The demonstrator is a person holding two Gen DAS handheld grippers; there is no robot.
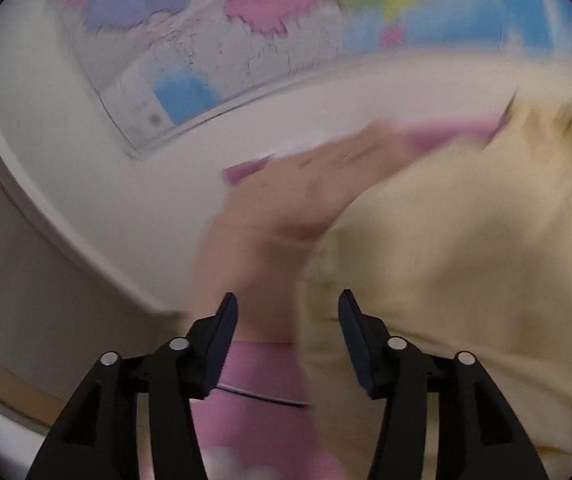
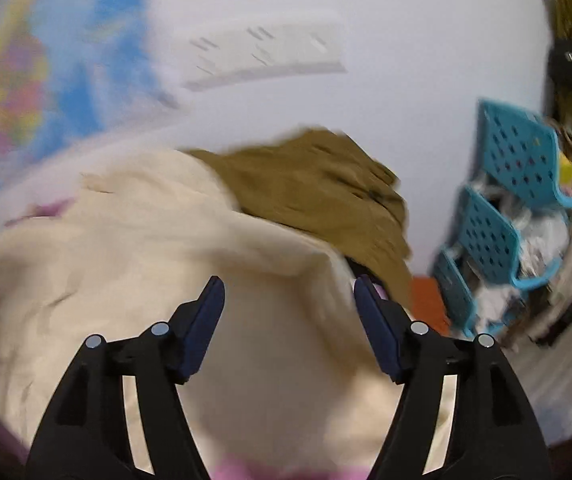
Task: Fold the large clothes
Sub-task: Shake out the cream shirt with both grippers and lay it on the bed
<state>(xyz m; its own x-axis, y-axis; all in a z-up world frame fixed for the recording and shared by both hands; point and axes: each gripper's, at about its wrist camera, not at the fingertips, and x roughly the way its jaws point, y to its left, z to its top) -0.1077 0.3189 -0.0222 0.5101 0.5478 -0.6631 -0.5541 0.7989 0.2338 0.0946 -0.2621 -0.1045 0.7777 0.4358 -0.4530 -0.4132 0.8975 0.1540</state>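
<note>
Cloth fills the lower half of both views: your cream garment (image 2: 133, 264) lies heaped and soft, crumpled rather than flat, so judge folding barely begun. Brown garment (image 2: 318, 196) sits bunched behind it, centre right, touching its edge. Pink cloth (image 1: 257, 392) shows beneath at bottom centre. Map (image 1: 213, 40) lies flat on the white table (image 1: 85, 184), upper left. Your left gripper (image 1: 288, 306) and right gripper (image 2: 289, 290) both stand apart, gripping nothing, above the cloth.
</note>
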